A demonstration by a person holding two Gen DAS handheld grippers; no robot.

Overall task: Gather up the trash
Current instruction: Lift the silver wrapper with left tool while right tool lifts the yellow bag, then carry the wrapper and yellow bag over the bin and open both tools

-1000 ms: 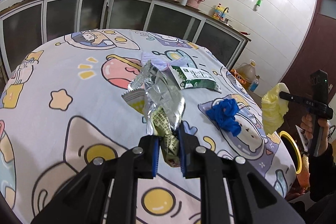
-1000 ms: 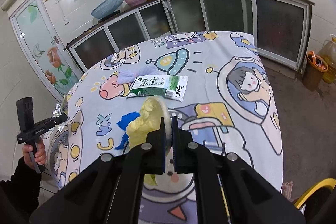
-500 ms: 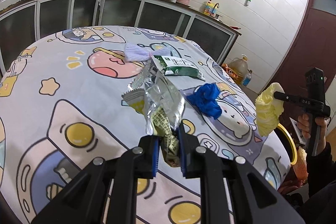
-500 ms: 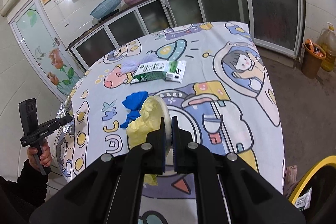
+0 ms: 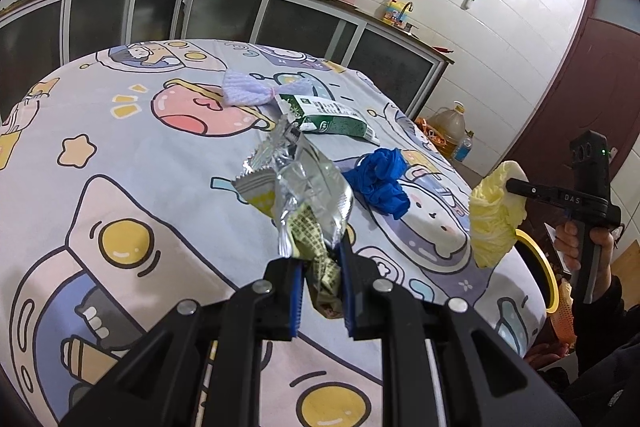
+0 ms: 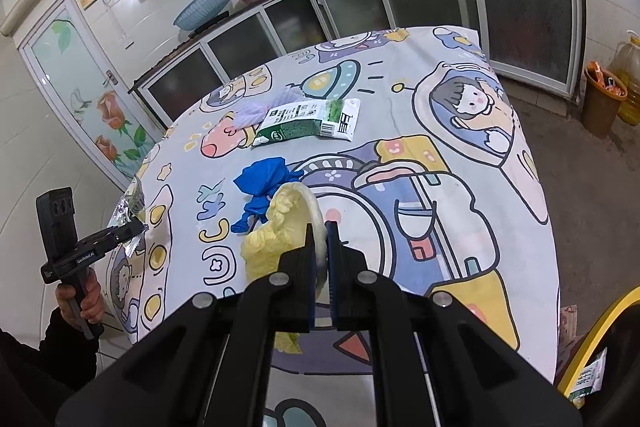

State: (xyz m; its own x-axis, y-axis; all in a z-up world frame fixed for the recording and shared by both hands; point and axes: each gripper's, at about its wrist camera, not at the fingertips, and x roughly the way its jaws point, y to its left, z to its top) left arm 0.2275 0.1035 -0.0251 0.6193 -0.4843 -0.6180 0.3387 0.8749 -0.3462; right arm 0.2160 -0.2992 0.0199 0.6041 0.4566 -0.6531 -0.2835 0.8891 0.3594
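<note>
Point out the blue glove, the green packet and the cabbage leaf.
blue glove [image 5: 380,183]: left wrist view, crumpled middle.
green packet [image 6: 308,121]: right wrist view, printed face.
cabbage leaf [image 5: 494,223]: left wrist view, yellow blade.

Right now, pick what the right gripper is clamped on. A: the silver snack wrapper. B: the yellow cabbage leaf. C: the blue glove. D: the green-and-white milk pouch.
B: the right gripper is shut on the yellow cabbage leaf, while the blue glove and the green-and-white milk pouch lie on the tablecloth, and the silver snack wrapper is in the left gripper.
</note>
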